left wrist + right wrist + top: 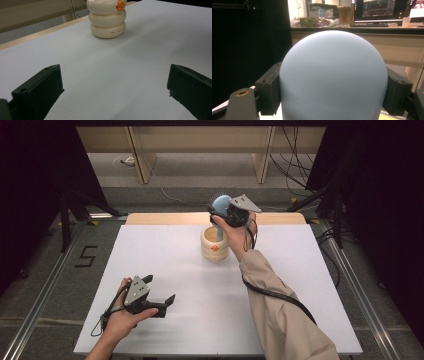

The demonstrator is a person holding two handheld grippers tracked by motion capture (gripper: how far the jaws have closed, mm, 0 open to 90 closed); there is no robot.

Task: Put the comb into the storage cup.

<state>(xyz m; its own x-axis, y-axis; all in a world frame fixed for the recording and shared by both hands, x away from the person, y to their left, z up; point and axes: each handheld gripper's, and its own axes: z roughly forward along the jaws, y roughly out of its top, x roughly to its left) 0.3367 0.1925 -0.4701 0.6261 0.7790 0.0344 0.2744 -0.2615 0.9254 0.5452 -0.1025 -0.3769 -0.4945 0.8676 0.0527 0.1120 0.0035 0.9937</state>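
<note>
While right gripper [223, 212] clamps brush [220, 203], cup [214, 245] below

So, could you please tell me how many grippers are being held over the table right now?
2. The left gripper rests low at the near left of the white table; the right gripper is raised above the cream holder, clamping the blue brush.

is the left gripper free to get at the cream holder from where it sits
Probably yes: the left gripper is open and holds nothing, with bare white table between it and the cream holder. The right gripper holds the blue brush above it.
</note>
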